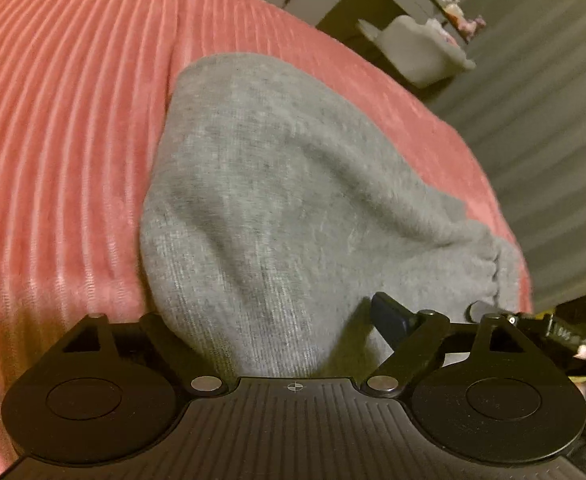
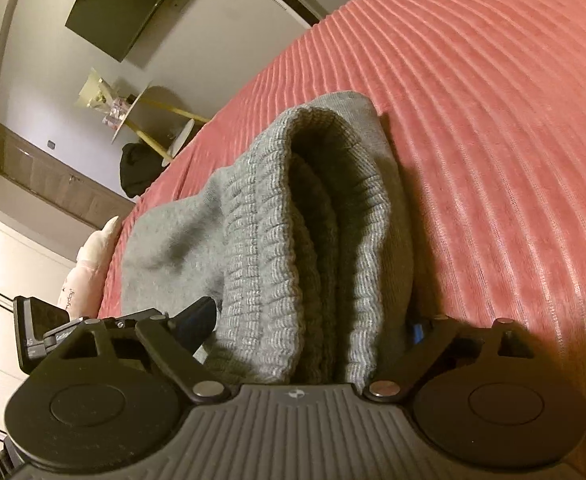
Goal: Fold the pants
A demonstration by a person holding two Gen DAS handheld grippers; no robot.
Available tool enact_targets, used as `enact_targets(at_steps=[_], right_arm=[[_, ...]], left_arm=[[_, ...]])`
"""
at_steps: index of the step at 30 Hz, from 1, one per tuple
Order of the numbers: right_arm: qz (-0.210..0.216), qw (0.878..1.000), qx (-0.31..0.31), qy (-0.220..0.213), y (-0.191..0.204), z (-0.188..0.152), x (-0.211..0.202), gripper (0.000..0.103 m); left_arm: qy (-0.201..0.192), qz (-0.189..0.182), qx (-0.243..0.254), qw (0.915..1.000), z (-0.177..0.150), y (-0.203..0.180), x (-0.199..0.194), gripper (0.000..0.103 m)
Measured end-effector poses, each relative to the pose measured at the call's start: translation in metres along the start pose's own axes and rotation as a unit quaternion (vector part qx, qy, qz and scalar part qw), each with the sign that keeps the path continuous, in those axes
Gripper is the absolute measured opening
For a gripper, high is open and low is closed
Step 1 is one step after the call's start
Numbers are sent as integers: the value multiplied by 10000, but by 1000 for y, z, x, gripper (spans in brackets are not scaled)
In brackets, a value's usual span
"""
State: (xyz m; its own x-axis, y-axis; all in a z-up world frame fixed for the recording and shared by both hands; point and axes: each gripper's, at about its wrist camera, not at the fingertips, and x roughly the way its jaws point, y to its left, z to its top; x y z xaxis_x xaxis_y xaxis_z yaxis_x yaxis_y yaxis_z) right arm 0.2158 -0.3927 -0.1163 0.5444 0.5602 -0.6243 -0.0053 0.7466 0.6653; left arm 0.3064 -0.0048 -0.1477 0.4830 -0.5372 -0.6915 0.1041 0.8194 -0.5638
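Note:
Grey knit pants (image 1: 277, 184) lie folded in a thick bundle on a pink ribbed bedspread (image 1: 61, 120). My left gripper (image 1: 265, 312) stands wide with the bundle bulging between its jaws. Its blue right pad (image 1: 389, 316) shows a shadowed gap to the cloth, and its left finger is hidden under fabric. In the right wrist view the pants' ribbed waistband (image 2: 269, 248) is doubled over and fills the space of my right gripper (image 2: 313, 312). That gripper's left fingertip (image 2: 197, 320) sits at the cloth's edge, while the right one is mostly hidden. Each gripper's body shows at the other view's edge (image 1: 573, 328) (image 2: 33, 332).
The bed's edge (image 1: 493, 184) drops to a grey floor (image 1: 553, 120) just beyond the pants. A white armchair (image 1: 417, 48) stands past it. A wall screen (image 2: 133, 4), a round side table (image 2: 133, 116), a dark bag (image 2: 137, 172) and a pale plush toy (image 2: 93, 248) lie off the bed.

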Motion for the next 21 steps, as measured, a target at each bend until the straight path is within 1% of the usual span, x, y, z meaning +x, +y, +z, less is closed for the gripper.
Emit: enact_targets(at_steps=[1,2,3,5,6,8,11,15,21], right_arm=[[-107,9999,-33,-18,5,0,1,85],[-264,9996,-135,-36,10,-1,2,79],[-388,9990,-234,-57,15,-3,3,75],[-513,9980,-334,-136,26,-7,4,72],[-563,9976,-363,-155,30,-8,4,70],[-624,9973,-341,-195,37,-10,6,67],[-717,9964,-346,-291,48,-13,6,63],[-714,9954,-373,-518,66,-16,0,58],[-391,9944,-612,-771,99,-8,-9,55]], left_arm=[[-43,82,54,9999,-1,-3,-1,84],[-97,203,95,9997,-3,-5,-2,77],[-130,255,109,9995,-6,-4,-7,73],[-215,267,61,9994,-6,-3,-13,59],[-242,276,21,9993,-6,-2,-15,56],[-340,317,30,9989,-7,-4,-21,47],[-458,480,292,9974,-10,-16,-27,40],[-521,474,296,9971,-6,-21,-32,36],[-699,466,420,9956,6,-35,-43,33]])
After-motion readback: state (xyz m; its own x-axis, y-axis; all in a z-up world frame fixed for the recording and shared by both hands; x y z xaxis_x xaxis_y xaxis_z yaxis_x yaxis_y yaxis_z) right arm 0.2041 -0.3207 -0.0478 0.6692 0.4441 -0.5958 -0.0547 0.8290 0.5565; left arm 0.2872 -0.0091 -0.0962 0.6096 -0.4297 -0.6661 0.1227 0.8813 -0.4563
